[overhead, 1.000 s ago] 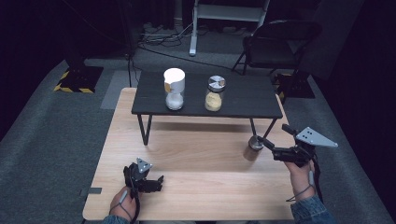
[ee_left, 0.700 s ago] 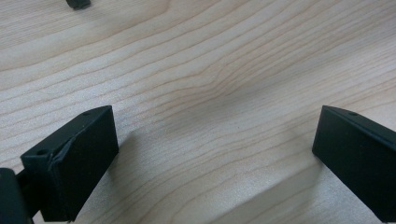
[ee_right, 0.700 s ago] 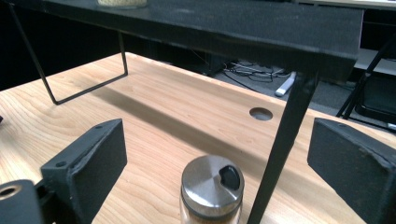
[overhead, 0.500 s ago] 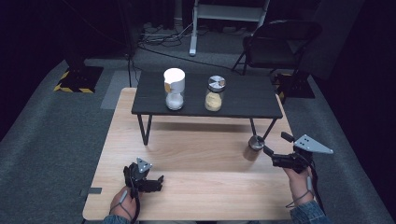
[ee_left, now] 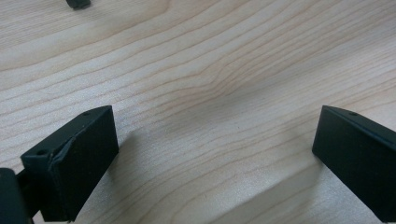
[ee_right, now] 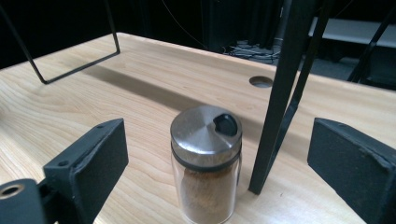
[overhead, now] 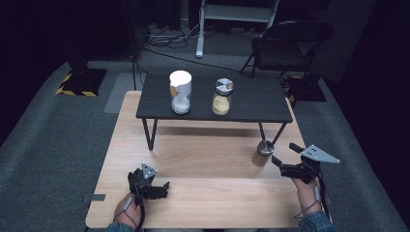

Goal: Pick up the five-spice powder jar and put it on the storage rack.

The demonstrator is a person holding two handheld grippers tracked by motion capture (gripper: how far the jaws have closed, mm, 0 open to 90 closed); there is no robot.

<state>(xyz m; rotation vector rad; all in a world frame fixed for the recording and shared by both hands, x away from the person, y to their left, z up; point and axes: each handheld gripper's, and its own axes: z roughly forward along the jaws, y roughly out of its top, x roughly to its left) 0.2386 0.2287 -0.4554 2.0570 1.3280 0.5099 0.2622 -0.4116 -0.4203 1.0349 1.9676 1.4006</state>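
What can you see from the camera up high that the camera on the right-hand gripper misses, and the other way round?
High view alone: the person's left gripper resting low on the wooden table, and two jars, one with a white lid and one with a metal lid, on the black shelf.

Right gripper view alone: close detail of the spice jar, a dark spot on its steel lid and brown powder inside, plus a round hole in the tabletop.

Both: that jar beside the shelf's leg, with the right gripper open toward it.
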